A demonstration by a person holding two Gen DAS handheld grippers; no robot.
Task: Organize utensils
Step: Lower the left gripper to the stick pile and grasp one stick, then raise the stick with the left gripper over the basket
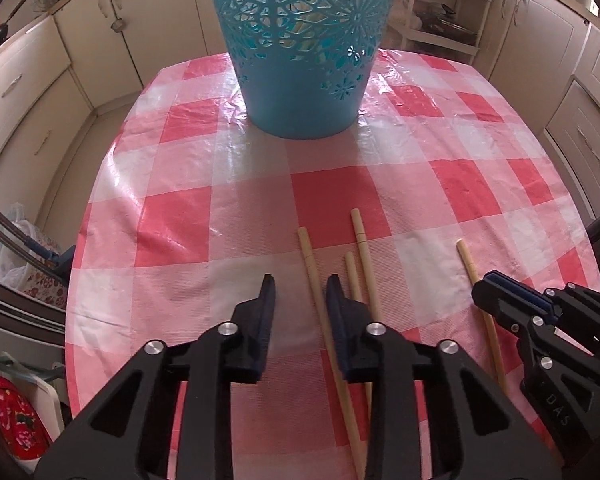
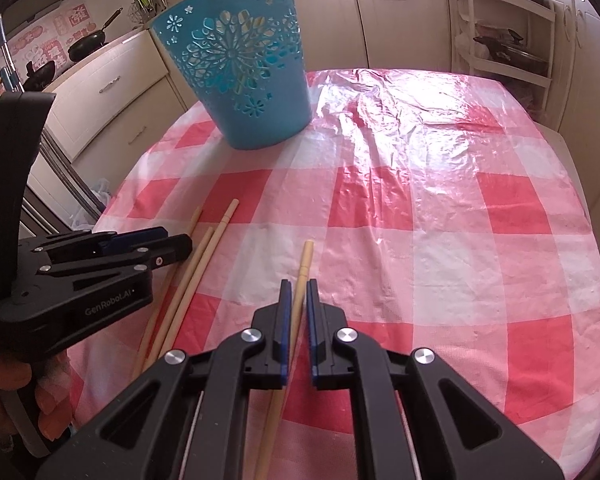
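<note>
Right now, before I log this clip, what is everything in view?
Chopsticks: four, pale wood, on the near part of the table; three grouped, a lone chopstick to their right.
Basket: one, blue with flower cut-outs, upright at the far side.
Tablecloth: one, red and white checks, covering the table.
Cabinets: several, cream, around the room.
Pan: at least one, black, on the left counter.
Shelf rack: one, white, far right.
Left tool: one, black, open, astride one grouped chopstick.
Right tool: one, black with blue pads, shut on the lone chopstick.
Hand: one, holding the left tool.
</note>
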